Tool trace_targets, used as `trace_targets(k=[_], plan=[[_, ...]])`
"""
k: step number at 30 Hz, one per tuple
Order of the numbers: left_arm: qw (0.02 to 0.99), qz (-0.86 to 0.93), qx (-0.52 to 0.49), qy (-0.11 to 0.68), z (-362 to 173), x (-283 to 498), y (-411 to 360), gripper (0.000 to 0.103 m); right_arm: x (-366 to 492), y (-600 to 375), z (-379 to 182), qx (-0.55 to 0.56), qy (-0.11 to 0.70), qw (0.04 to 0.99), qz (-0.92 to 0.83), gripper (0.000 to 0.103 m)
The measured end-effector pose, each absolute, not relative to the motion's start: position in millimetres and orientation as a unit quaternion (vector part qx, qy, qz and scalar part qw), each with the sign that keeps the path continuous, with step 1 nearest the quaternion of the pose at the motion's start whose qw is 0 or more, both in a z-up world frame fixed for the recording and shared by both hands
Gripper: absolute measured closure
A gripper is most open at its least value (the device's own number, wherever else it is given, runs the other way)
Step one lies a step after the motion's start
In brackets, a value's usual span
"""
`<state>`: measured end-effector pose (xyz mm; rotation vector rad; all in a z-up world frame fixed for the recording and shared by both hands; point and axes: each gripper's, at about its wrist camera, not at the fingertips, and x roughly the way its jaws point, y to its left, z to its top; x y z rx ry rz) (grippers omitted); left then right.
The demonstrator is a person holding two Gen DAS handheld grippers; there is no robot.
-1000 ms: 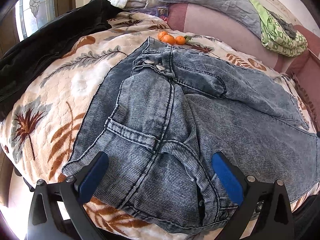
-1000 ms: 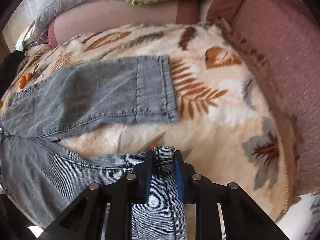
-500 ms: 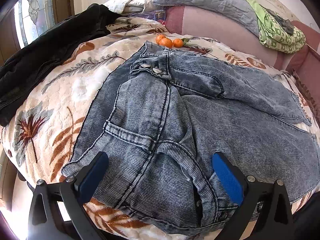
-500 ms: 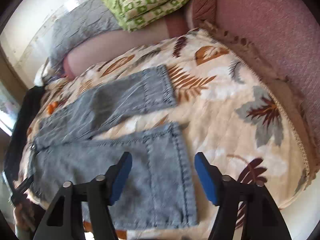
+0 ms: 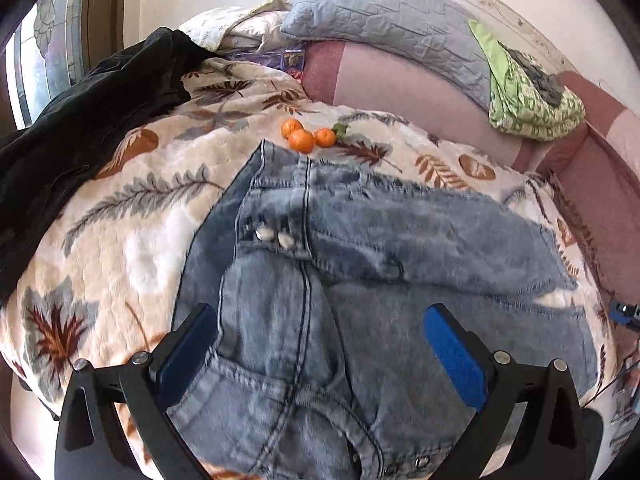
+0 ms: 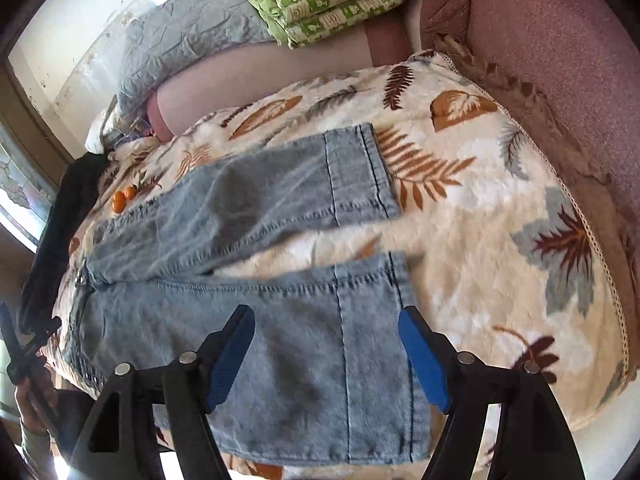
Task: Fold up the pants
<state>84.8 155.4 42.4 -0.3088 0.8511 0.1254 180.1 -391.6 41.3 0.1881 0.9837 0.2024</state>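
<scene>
You are holding your left gripper [image 5: 320, 344] over the waist end of the jeans [image 5: 360, 280], with its jaws spread wide and nothing between the blue pads [image 5: 456, 360]. The denim is lying flat on the leaf-print blanket [image 5: 132, 216] beneath and ahead of those jaws; the two metal buttons [image 5: 274, 237] of the waistband are sitting just beyond the gap, slightly toward the left finger. Farther ahead, past the edge of the jeans, three oranges [image 5: 306, 138] are resting on the blanket. Off to the left of the jaws a black garment [image 5: 80, 136] is lying along the blanket's edge, and a gray pillow [image 5: 384, 24] is leaning at the back.

You are holding your right gripper [image 6: 326, 354] over the hem end of the near leg [image 6: 320, 344], and its jaws are also standing wide apart, gripping nothing. The near leg's hem is lying under and just ahead of the right finger. The far leg [image 6: 280, 196] is stretching across the blanket [image 6: 500, 220] beyond the jaws, apart from the near one, with a strip of blanket showing between them. A green patterned quilt [image 6: 332, 0] is sitting folded well ahead of the jaws on the sofa back. Whether either gripper's fingers are touching the denim is not clear.
</scene>
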Motion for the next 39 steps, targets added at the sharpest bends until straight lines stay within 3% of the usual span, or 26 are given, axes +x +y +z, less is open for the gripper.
trace_targets(k=[6,17,23,28,35,39], plan=[[0.872,0.066,-0.240,0.421,49,176,224,0.000,243,-390,41,0.110,0.479,0.867,0.089,0.025],[0.849,0.089,-0.195,0.483,5,300,241,0.000,362,-398,22,0.090,0.509,0.855,0.046,0.025],[0.815,0.095,-0.229,0.523,-46,320,254,0.000,398,-398,5,0.094,0.520,0.848,0.039,0.025],[0.816,0.089,-0.117,0.559,-51,324,227,0.000,412,-398,-12,0.091,0.531,0.841,0.045,0.025],[0.810,0.084,-0.136,0.564,-49,319,233,0.000,435,-400,-11,0.102,0.523,0.845,0.047,0.026],[0.809,0.092,-0.133,0.565,-51,323,232,0.000,459,-391,-32,0.085,0.560,0.823,0.045,0.027]])
